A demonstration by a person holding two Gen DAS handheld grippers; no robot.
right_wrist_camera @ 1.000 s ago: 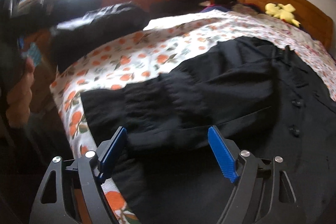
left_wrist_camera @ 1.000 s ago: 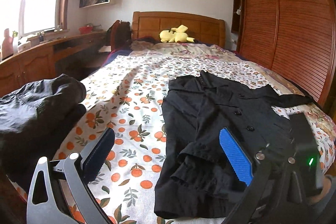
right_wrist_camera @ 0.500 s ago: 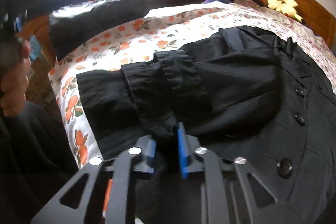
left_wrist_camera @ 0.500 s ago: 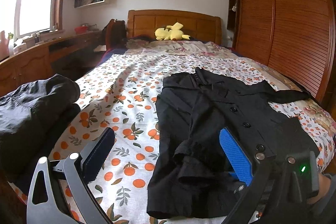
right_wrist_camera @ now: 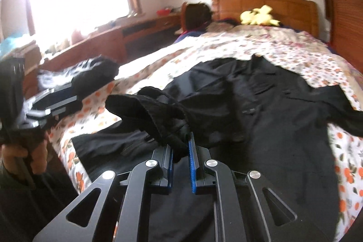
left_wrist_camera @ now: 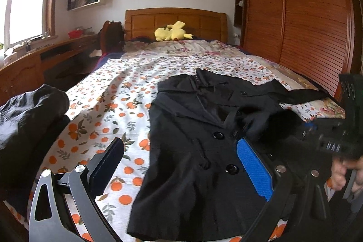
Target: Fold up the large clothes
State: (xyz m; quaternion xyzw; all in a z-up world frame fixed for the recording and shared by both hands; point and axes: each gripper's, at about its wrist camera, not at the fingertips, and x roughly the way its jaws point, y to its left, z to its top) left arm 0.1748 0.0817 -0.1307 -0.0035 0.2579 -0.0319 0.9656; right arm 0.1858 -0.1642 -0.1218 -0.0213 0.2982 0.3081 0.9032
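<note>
A black buttoned coat (left_wrist_camera: 192,140) lies front up on the orange-print bedsheet (left_wrist_camera: 109,106), collar toward the headboard. My left gripper (left_wrist_camera: 179,144) hangs open above the coat's lower left part, nothing between its blue pads. My right gripper (right_wrist_camera: 180,144) has its jaws closing tight on a bunched black sleeve (right_wrist_camera: 147,106), which is lifted off the coat (right_wrist_camera: 272,117). In the left wrist view, the right gripper (left_wrist_camera: 317,128) shows blurred at the right with the sleeve end (left_wrist_camera: 279,124) raised over the coat's chest. The coat's other sleeve (left_wrist_camera: 301,94) stretches right.
A dark crumpled garment (left_wrist_camera: 27,117) lies at the bed's left edge. A yellow plush toy (left_wrist_camera: 172,33) sits by the wooden headboard. A slatted wooden wardrobe (left_wrist_camera: 306,26) runs along the right side, a wooden desk (left_wrist_camera: 34,60) under the window on the left.
My right gripper went from open to shut on the sleeve and raised it from the coat's lower left toward the right. The left gripper shifted slightly, still open.
</note>
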